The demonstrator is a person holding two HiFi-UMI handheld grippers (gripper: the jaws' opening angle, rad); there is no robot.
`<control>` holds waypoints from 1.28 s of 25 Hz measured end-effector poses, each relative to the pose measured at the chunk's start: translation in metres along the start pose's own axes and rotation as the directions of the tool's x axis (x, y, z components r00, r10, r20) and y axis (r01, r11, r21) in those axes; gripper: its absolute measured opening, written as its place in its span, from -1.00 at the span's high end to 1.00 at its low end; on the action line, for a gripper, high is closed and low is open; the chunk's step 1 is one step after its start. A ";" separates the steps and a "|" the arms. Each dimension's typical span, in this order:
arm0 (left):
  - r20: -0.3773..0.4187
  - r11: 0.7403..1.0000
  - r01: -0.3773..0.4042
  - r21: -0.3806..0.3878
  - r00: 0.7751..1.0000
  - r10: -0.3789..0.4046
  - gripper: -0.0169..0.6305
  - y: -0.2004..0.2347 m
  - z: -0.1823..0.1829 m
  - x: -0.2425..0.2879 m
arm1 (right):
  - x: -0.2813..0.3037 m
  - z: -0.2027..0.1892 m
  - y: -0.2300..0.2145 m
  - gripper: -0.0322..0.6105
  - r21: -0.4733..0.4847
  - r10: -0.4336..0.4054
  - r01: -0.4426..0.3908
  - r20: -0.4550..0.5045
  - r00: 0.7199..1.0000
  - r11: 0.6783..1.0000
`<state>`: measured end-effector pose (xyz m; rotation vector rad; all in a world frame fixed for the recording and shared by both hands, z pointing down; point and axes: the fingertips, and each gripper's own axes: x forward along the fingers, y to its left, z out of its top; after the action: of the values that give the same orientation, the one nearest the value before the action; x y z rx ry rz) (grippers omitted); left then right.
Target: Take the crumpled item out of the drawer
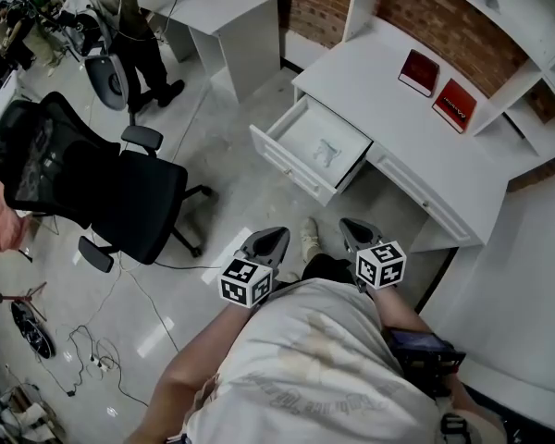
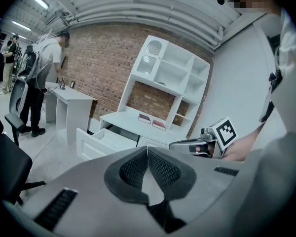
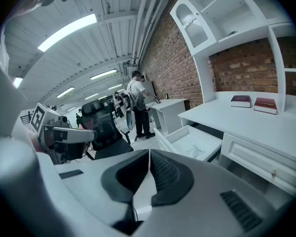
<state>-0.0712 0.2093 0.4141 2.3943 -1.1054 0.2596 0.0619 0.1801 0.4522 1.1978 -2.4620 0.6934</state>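
Observation:
The white desk's drawer [image 1: 296, 169] stands pulled out, and a small pale crumpled item [image 1: 326, 153] lies on its bottom. The right gripper view shows the same drawer [image 3: 173, 135] with the crumpled item [image 3: 195, 150] inside. My left gripper [image 1: 276, 237] and right gripper [image 1: 349, 226] hover side by side over the floor, short of the drawer front. Both are shut with nothing between their pads. In the left gripper view the jaws [image 2: 148, 149] meet tip to tip, with the drawer [image 2: 91, 143] ahead to the left. The right gripper [image 3: 149, 152] is likewise closed.
A black office chair [image 1: 92, 192] stands on the floor to the left. Two red books [image 1: 418, 70] lie on the white desk top [image 1: 370, 72] under the shelves. Another white desk [image 1: 231, 17] and a standing person [image 1: 134, 26] are farther back. Cables [image 1: 92, 350] trail on the floor.

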 end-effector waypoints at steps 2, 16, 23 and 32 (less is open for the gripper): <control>0.002 1.000 -0.009 -0.004 1.000 0.009 0.88 0.005 0.002 0.002 | 0.006 0.004 -0.003 0.82 -0.007 -0.005 0.005 0.004 1.000 1.000; -0.036 1.000 -0.028 -0.010 0.999 0.028 0.88 0.037 0.009 0.030 | 0.047 0.016 -0.024 0.82 0.009 0.014 -0.014 -0.012 1.000 1.000; -0.049 1.000 -0.018 -0.003 0.999 0.017 0.88 0.055 0.024 0.056 | 0.069 0.030 -0.048 0.82 0.024 0.005 -0.004 -0.018 1.000 1.000; -0.073 1.000 0.004 0.002 0.997 -0.003 0.88 0.073 0.047 0.092 | 0.097 0.052 -0.078 0.82 0.026 -0.007 0.008 -0.036 0.999 1.000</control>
<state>-0.0674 0.0844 0.4327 2.3691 -1.0683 0.3445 0.0626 0.0476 0.4768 1.1929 -2.4248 0.7415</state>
